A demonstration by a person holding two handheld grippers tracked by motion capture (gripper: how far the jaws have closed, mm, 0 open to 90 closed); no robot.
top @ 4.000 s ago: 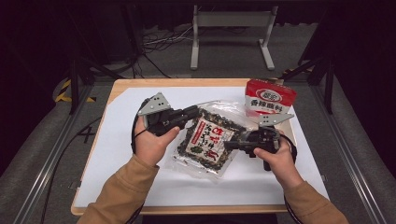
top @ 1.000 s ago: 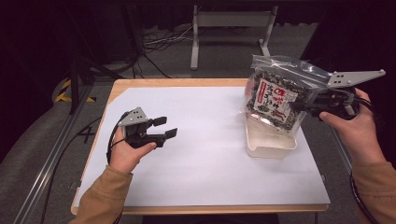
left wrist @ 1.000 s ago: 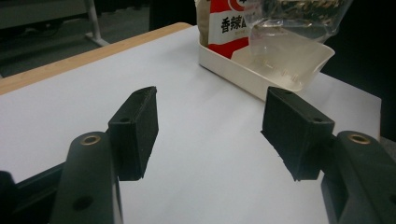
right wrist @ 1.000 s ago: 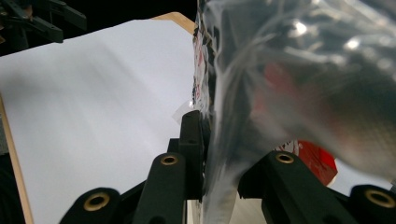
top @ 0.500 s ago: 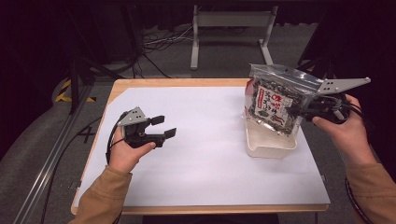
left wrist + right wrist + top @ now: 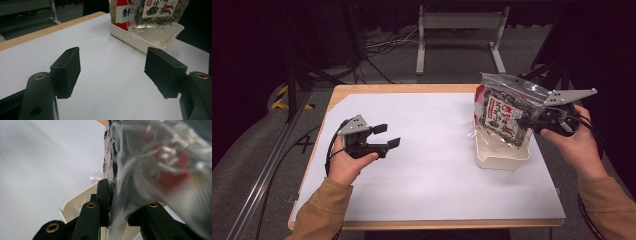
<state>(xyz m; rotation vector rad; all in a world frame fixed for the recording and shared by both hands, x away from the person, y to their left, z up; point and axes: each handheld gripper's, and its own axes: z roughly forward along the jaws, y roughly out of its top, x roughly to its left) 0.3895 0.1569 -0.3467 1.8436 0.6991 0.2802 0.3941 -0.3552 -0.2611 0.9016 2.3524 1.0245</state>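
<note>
Clear plastic crinkles between the jaws of the right claw (image 6: 523, 121), which is clamped on the near edge of a snack bag (image 6: 504, 112) printed in black, white and red. The bag hangs upright with its lower end dipping into a shallow white tray (image 6: 502, 159) near the right edge of the surface (image 6: 432, 175). A second packet (image 6: 122, 13), red with white lettering, stands in the same tray behind the bag. Well apart, on the left side of the white sheet, the left claw (image 6: 387, 136) is held just above the surface; its jaws have just been opening and stand wide, with nothing between them, pointing toward the tray.
</note>
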